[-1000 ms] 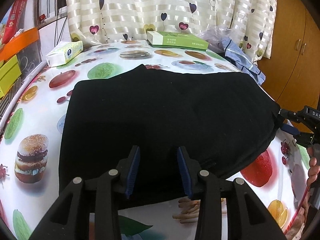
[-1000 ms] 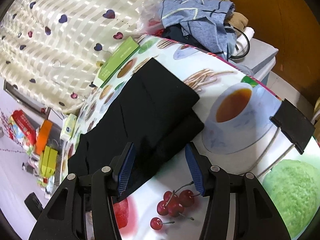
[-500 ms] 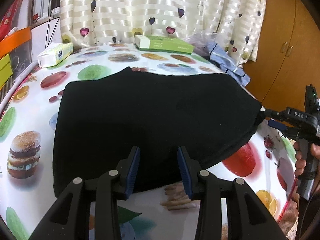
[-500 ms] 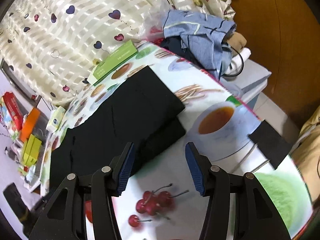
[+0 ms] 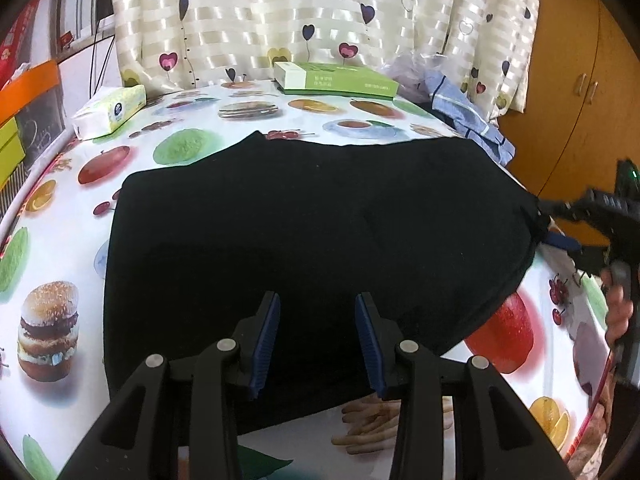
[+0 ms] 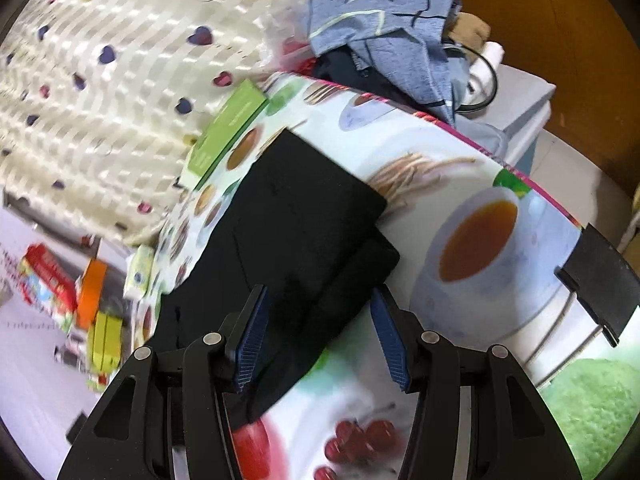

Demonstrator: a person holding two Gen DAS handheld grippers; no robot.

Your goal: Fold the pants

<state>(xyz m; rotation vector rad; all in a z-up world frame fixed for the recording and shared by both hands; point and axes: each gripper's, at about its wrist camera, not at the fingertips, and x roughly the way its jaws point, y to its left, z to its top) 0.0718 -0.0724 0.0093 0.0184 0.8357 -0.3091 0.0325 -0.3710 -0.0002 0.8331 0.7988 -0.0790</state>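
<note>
The black pants (image 5: 312, 232) lie folded flat on the printed tablecloth (image 5: 44, 380). My left gripper (image 5: 317, 344) is open and empty, hovering over the pants' near edge. My right gripper (image 6: 320, 336) is open, with the pants' end (image 6: 312, 248) lying between its blue pads; it is not closed on the cloth. From the left wrist view the right gripper (image 5: 552, 228) sits at the pants' right edge, held by a hand.
A green box (image 5: 336, 82) and a tissue pack (image 5: 110, 110) sit at the table's far side by the curtain. A pile of blue clothes (image 6: 392, 36) lies at the far right corner. A black binder clip (image 6: 600, 280) grips the table edge.
The right gripper has moved in toward the pants' end, so the cloth now lies between its open fingers. The left gripper has shifted slightly over the near edge.
</note>
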